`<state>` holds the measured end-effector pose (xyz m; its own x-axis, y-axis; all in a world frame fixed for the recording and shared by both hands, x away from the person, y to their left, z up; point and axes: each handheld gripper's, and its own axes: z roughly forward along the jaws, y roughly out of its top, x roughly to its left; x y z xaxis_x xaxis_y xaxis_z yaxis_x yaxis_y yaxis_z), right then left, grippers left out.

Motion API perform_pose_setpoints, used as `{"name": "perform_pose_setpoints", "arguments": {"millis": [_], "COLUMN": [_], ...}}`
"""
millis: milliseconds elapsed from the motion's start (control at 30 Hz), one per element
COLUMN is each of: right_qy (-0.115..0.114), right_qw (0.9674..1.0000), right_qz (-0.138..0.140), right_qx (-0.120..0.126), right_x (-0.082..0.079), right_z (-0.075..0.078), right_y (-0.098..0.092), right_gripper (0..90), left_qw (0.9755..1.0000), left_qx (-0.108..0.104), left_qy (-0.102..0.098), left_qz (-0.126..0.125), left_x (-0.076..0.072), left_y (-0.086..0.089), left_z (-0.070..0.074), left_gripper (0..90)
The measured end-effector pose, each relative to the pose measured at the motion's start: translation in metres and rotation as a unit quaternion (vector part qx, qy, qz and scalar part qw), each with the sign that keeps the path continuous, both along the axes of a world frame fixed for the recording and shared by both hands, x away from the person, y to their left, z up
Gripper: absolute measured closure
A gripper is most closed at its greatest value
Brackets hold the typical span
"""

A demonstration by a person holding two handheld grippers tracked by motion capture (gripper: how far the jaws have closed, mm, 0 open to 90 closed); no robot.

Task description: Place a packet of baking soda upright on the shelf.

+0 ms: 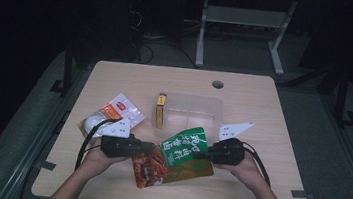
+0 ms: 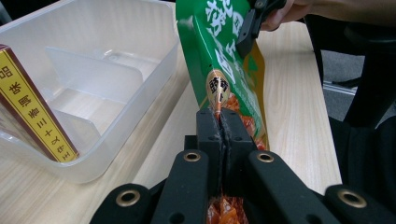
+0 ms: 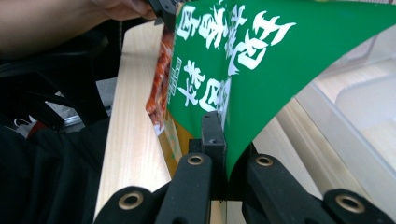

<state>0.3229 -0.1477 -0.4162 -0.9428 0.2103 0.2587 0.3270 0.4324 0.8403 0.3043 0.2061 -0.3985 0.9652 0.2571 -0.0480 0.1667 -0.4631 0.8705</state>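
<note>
While gripped at both ends, green snack pouch (image 1: 181,155) hung just above the front middle of the wooden surface (image 1: 255,189). Left hand-held gripper (image 2: 220,122), jaws pinched tight together, clamped the pouch's red-orange printed end. Right hand-held gripper (image 3: 219,122), jaws likewise pressed shut with almost no gap, clamped the green end printed with white characters. Pouch stretched between the two, long axis running across the surface from left to right, green end raised and tilted toward the far right, red end lower and nearer the front edge.

Behind the pouch, clear plastic bin (image 1: 211,108) with inner dividers, standing on the surface. Yellow and brown box (image 1: 160,110) upright on its edge at the bin's left wall; cannot tell whether inside or just outside it. Off to the left, behind the left hand-held gripper, lay a clear packet with a red label (image 1: 115,110), holding something round and white.
</note>
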Motion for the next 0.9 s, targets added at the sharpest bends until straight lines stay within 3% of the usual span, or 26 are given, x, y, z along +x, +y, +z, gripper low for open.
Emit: {"name": "perform_pose_setpoints", "arguments": {"millis": [200, 433, 567, 700, 900], "right_qy": [-0.006, -0.02, -0.026, -0.034, -0.037], "right_qw": [0.9999, 0.9997, 0.9995, 0.9992, 0.9986], "right_qz": [0.011, 0.014, 0.006, -0.004, -0.012], "right_qx": [0.005, 0.01, 0.014, 0.019, 0.035], "right_x": [-0.004, -0.007, -0.009, -0.008, -0.009], "right_z": [0.006, 0.014, 0.02, 0.025, 0.036], "right_y": [-0.001, -0.001, -0.006, -0.012, -0.019], "right_gripper": [90.0, 90.0, 90.0, 90.0, 90.0], "left_qw": [0.9998, 0.9982, 0.9968, 0.9958, 0.995], "left_qx": [-0.003, -0.012, 0.005, 0.021, 0.019], "left_qy": [0.008, 0.016, 0.025, 0.032, 0.043], "left_qz": [0.02, 0.056, 0.075, 0.083, 0.089], "left_x": [0.003, 0.001, -0.01, -0.017, -0.014], "left_y": [0.004, 0.023, 0.032, 0.038, 0.037], "left_z": [-0.001, 0.005, -0.002, -0.011, -0.019], "left_gripper": [76.6, 46.6, 32.6, 25.4, 19.5]}}
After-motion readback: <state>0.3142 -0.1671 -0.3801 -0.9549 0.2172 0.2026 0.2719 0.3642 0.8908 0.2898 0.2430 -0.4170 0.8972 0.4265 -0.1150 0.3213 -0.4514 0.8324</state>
